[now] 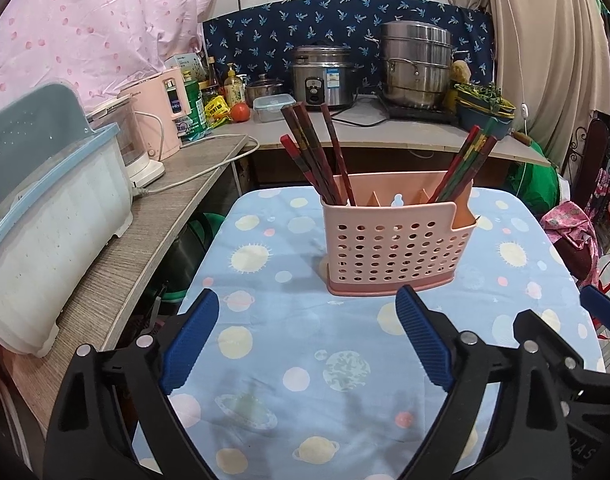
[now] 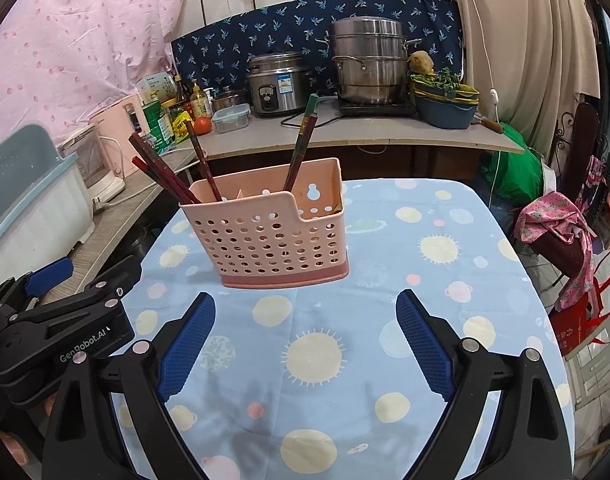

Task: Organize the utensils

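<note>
Both my grippers hang over the near end of the desk (image 1: 265, 360) with nothing in them: the left gripper (image 1: 307, 340) has its jaws wide apart, and the right gripper (image 2: 305, 340) the same, blue pads facing each other across bare starry cloth. The pink utensil holder (image 1: 389, 248) stands upright toward the far middle of the desk, well ahead of both grippers, and every chopstick I can see is already standing in it: a dark red bunch (image 1: 317, 152) leaning left in the left end compartment, and a second bunch (image 1: 463, 164) leaning right at the other end. I see nothing loose on the cloth, so I judge this to be either the pause before a sorting step or the finish; if more is wanted, the next move would be to reach forward, pinch one stick high on its shaft where it stands clear of its neighbours, and lift it straight up so the light holder does not tip. The left view looks at the holder square on and shows its inner dividers and the right-hand bunch as several sticks; the right view sees the holder from its right, shows those sticks nearly in line as one, and catches the left gripper's black body at its lower left.
</note>
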Available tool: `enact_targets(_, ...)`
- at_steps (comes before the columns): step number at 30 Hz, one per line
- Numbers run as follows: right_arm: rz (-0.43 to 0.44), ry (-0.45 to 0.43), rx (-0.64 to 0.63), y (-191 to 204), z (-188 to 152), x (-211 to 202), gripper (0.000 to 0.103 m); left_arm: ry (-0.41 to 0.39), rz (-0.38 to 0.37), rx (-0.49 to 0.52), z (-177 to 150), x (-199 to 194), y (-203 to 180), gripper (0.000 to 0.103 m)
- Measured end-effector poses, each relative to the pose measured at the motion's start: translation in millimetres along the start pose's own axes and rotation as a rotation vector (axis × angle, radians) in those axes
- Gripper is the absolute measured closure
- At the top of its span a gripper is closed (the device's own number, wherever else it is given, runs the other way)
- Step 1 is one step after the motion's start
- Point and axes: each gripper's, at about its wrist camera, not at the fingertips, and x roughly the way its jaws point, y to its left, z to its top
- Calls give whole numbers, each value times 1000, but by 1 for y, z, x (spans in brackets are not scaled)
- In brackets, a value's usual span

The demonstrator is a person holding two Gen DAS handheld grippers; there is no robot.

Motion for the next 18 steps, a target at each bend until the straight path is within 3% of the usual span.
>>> enact_targets(2,-4,1,-2,0,1,1,6,5,-2,-2,0,1,0,16)
enact_targets(18,-28,27,5,-1,7,27,6,40,12,-11,4,28,3,13)
